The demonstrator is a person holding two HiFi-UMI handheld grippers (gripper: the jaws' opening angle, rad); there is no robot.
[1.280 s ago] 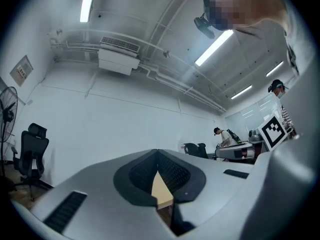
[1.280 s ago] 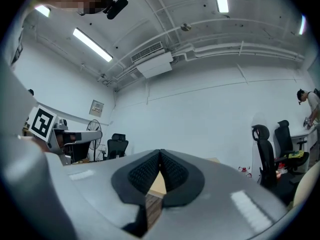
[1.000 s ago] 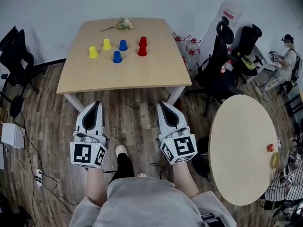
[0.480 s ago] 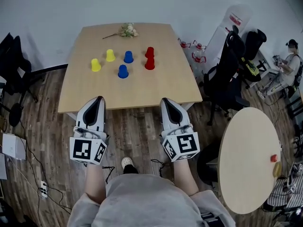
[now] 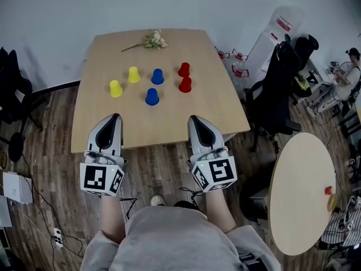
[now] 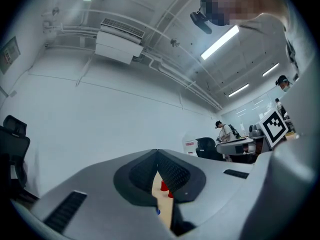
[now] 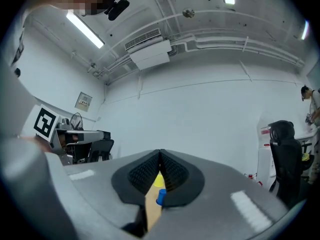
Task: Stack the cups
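Note:
Six upside-down cups stand on the wooden table (image 5: 169, 123): two yellow (image 5: 115, 88) (image 5: 133, 74), two blue (image 5: 157, 76) (image 5: 152, 96) and two red (image 5: 184, 69) (image 5: 185, 84), all apart from one another. My left gripper (image 5: 114, 118) and right gripper (image 5: 194, 119) hover over the table's near edge, both shut and empty, well short of the cups. In the left gripper view the left gripper (image 6: 157, 156) has its jaws meeting, with red cups (image 6: 164, 186) showing through the slit below. The right gripper (image 7: 160, 155) likewise frames a yellow cup (image 7: 159, 180) and a blue cup (image 7: 160, 197).
A sprig of dried flowers (image 5: 152, 39) lies at the table's far edge. Black office chairs (image 5: 276, 89) stand to the right, with a round table (image 5: 302, 191) nearer and a seated person (image 5: 345, 75) beyond. A white box (image 5: 16, 186) and cables lie on the floor at left.
The person has stepped toward the table. Both grippers, earlier over the floor, now reach over the table's near edge. Both stay shut.

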